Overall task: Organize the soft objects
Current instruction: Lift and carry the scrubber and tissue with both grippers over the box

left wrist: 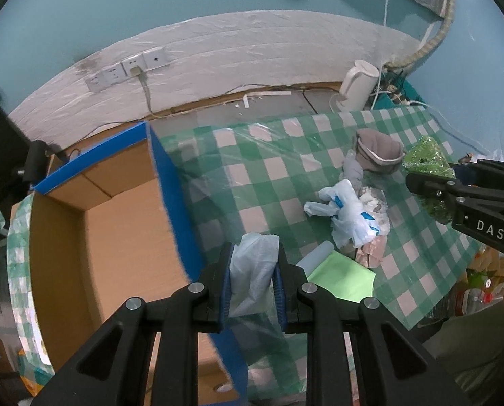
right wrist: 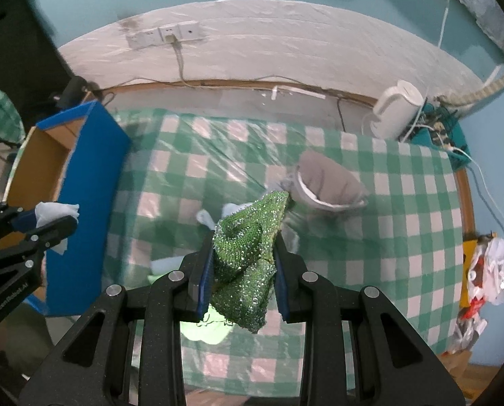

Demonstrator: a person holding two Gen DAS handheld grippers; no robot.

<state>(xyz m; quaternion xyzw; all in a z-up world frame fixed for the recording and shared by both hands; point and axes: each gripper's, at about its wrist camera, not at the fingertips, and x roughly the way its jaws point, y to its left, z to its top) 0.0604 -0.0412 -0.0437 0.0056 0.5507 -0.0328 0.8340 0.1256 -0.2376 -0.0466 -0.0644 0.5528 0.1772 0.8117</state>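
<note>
Left wrist view: sits just behind its own jaws, looks forward and down over the blue edge of the cardboard box (left wrist: 170,199), box interior at left, checked tabletop (left wrist: 268,169) at right. Right gripper (left wrist: 421,182) enters from the right edge.

Right wrist view: same mounting, set further right, faces the tabletop (right wrist: 387,203) head-on toward the far wall. Left gripper (right wrist: 54,221) shows at the left edge.

Shared by both: box (right wrist: 93,182), tabletop, grey cap (left wrist: 378,150) (right wrist: 329,182), white kettle (left wrist: 358,84) (right wrist: 399,111), wall sockets (left wrist: 130,67) (right wrist: 165,35).
</note>
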